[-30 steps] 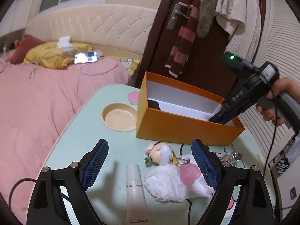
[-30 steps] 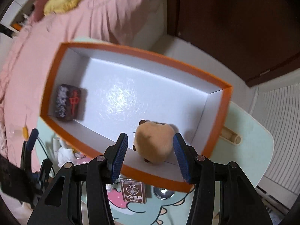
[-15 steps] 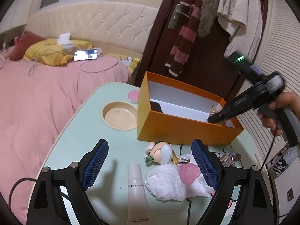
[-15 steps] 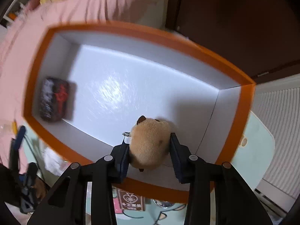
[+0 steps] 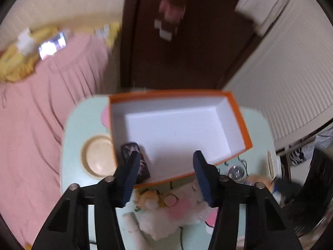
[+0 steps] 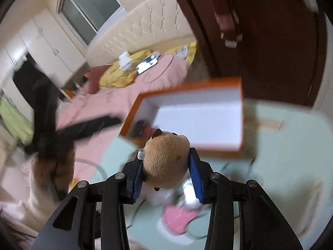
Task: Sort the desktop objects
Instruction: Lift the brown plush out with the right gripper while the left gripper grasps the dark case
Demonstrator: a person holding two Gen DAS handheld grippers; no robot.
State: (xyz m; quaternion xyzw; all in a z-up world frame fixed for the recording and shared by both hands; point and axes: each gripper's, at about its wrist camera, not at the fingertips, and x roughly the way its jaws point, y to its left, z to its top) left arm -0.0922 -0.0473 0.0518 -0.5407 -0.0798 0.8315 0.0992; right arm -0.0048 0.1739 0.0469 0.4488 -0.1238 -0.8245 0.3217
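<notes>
Left wrist view. Your left gripper (image 5: 165,171) hangs above the near edge of the orange box (image 5: 239,112), which stands on the pale green table (image 5: 72,125). Its jaws are closing, and nothing lies between them; they frame only the white box floor. A small dark block (image 5: 135,158) lies in the near left corner of the box, partly hidden behind the left finger. In front of the box on the table lie a small figurine keychain (image 5: 152,198), a crumpled white tissue (image 5: 166,223) and a white tube (image 5: 131,227); blur hides their details. A round recess (image 5: 97,156) sits in the table just left of the box.

Right wrist view. Your right gripper (image 6: 166,166) is clamped on the brown plush toy (image 6: 166,162), with both blue pads pressed into its flanks. The toy is carried in the air in front of the orange box (image 6: 241,114), outside its walls, above the table (image 6: 281,156). A clear clip (image 6: 140,155) sits on the toy beside the left pad.

Handling. Judge the plush as light, soft and compressible, and not fragile. It will deform under the pads, so grip across the widest part of the body, as now, not by an ear or the clip. Expect little slip on the fabric.
</notes>
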